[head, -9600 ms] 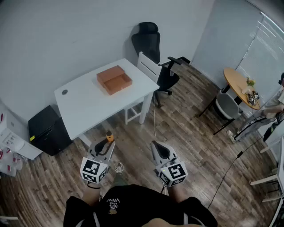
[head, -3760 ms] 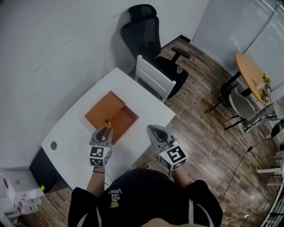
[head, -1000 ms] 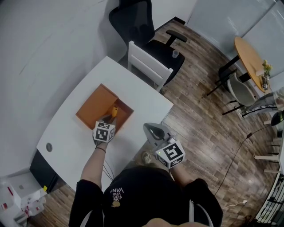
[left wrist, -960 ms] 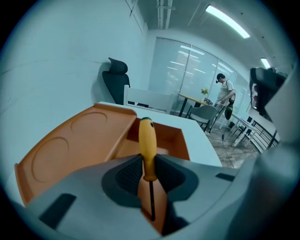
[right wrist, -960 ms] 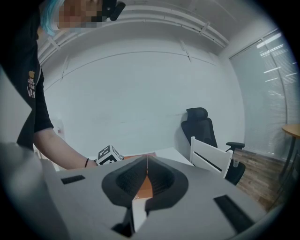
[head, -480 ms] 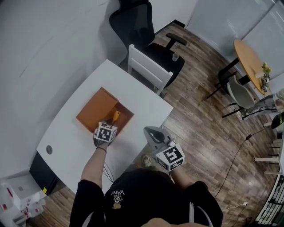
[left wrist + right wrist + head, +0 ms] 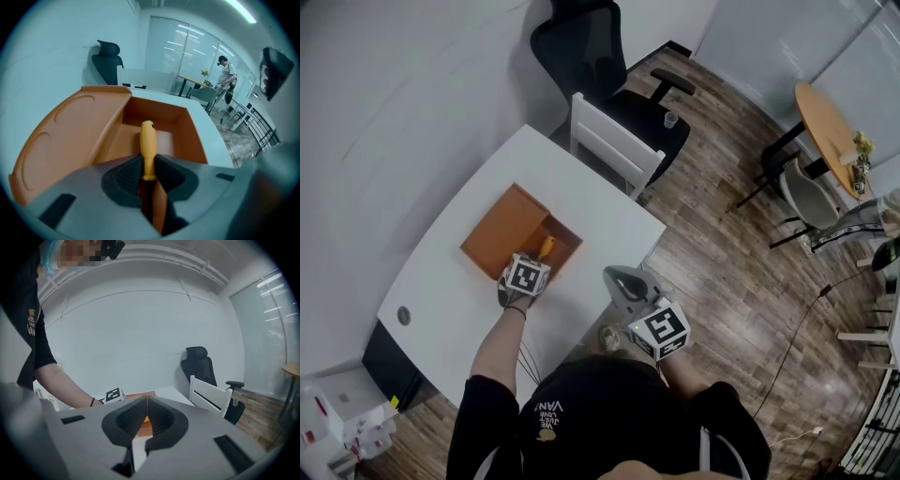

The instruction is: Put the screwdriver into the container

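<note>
1. An orange container (image 7: 502, 230) sits open on the white table (image 7: 609, 220).
2. My left gripper (image 7: 149, 164) is clamped on the screwdriver (image 7: 148, 140). Its yellow handle pokes forward over the container's deeper compartment and seems not to touch the bottom.
3. My right gripper (image 7: 146, 413) hangs just beside the table's near edge, jaws pressed together on nothing.
4. A white chair (image 7: 614, 150) stands at the table's far side.

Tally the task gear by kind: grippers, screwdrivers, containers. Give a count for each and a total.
Grippers: 2 (left gripper, jaws closed on the screwdriver; right gripper, jaws together with nothing in them)
Screwdrivers: 1 (screwdriver, orange handle, over the open box)
Containers: 1 (container, orange, on the white table)
Total: 4
</note>
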{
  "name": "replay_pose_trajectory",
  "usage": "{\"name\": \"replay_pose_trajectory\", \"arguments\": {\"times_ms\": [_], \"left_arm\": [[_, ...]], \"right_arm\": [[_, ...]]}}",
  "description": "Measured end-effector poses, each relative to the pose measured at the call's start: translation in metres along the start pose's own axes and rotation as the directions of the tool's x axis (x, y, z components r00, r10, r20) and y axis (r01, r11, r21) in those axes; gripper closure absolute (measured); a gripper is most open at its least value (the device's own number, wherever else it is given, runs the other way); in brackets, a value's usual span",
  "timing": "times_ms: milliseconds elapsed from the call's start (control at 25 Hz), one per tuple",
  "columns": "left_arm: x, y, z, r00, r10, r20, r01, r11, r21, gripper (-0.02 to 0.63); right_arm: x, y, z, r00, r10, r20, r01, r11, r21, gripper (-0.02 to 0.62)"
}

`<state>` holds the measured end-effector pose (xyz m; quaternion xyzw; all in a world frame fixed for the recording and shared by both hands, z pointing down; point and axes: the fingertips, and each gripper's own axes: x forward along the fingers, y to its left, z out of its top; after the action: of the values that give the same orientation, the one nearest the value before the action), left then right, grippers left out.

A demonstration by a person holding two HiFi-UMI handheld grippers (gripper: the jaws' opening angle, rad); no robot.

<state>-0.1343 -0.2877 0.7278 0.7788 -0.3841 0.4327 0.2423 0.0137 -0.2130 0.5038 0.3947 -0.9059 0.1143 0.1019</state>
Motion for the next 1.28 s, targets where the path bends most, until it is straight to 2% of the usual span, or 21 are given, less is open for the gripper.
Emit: {"name": "replay_pose_trajectory", "arguments": {"times_ms": [760,920,1000,1280], "left_arm": [[0.0,-0.001,0.002,1.0,0.001,-0.001,-0.001,0.998,0.059,0.515],[0.006,-0.007,-0.005,0.999,-0.033,-0.012,0.033,0.998,0.051,0.515],[0.002,-0.006,-0.001,1.0,-0.026,0.001,0.026,0.998,0.06,0.515],[-0.003,-0.015,0.001,0.997,-0.075,0.027,0.073,0.995,0.069,0.511]], "right_arm": [[0.001,0.004,0.002,1.0,0.006,-0.002,-0.006,1.0,-0.003,0.583],[0.0,0.005,0.001,1.0,0.005,0.0,-0.005,1.0,-0.006,0.583],[-0.001,0.005,0.0,1.0,0.009,-0.001,-0.009,1.0,-0.007,0.583],[0.0,0.008,0.004,1.0,0.01,0.006,-0.01,1.0,-0.009,0.583]]}}
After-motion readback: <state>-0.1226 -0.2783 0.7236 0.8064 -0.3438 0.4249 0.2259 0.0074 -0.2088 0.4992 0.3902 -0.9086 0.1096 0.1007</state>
